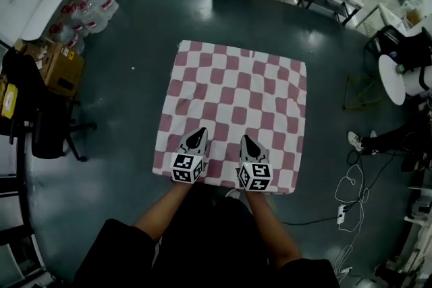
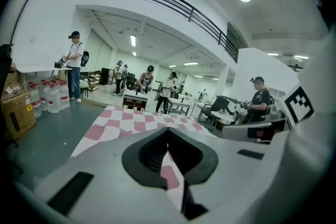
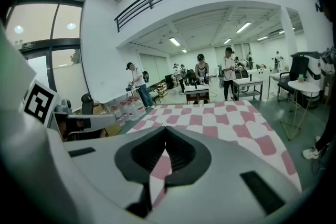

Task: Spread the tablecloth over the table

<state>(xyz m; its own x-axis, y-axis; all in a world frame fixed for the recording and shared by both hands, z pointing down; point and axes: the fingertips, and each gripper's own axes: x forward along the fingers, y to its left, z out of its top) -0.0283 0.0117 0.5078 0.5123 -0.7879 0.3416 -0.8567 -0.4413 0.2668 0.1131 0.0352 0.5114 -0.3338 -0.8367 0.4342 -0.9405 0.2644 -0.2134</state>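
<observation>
Pink-checked tablecloth (image 1: 236, 91) looks flat overhead, yet gripper views show left gripper (image 1: 198, 135) and right gripper (image 1: 246, 140) jaws pinching it

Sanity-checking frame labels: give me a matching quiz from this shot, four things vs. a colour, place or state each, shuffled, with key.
Things:
1. tablecloth
2. left gripper
3. water bottles
4. office chair

Descriptions:
A. black, at the left side of the floor
B. clear, clustered at the far left of the head view
C. pink-and-white checks
D. shut on the tablecloth's near edge

Pairs: 1-C; 2-D; 3-B; 4-A
</observation>
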